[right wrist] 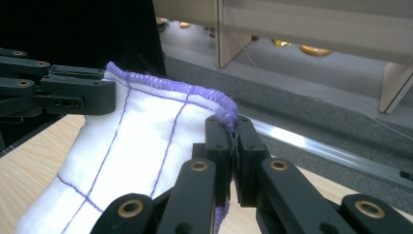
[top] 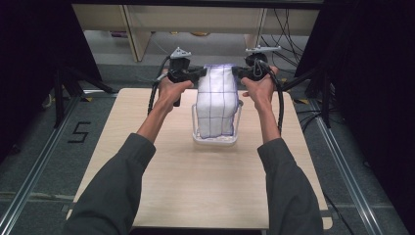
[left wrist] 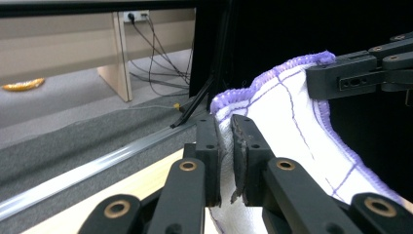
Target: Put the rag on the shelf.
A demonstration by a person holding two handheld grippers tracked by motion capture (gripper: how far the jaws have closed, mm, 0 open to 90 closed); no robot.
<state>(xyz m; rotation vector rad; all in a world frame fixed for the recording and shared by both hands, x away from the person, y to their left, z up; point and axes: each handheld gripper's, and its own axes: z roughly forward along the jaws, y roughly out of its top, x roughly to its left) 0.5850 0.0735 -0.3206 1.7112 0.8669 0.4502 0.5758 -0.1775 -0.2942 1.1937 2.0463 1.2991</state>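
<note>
L tool point(top: 201, 74) & R tool point(top: 238, 73) each clenched on a top corner of cloth point(top: 215, 100), so it hangs flat w/ its bottom in basket point(top: 215, 138) on table point(top: 195, 186).

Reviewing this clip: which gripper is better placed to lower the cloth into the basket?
Neither clearly: left gripper and right gripper each pinch a top corner of the cloth, level, directly above the basket.

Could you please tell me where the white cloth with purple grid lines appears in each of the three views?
High view: the white cloth hangs at centre, its lower end in a clear basket.
Left gripper view: right of centre.
Right gripper view: left of centre.
Shared landmark: the purple stitched top edge.
</note>
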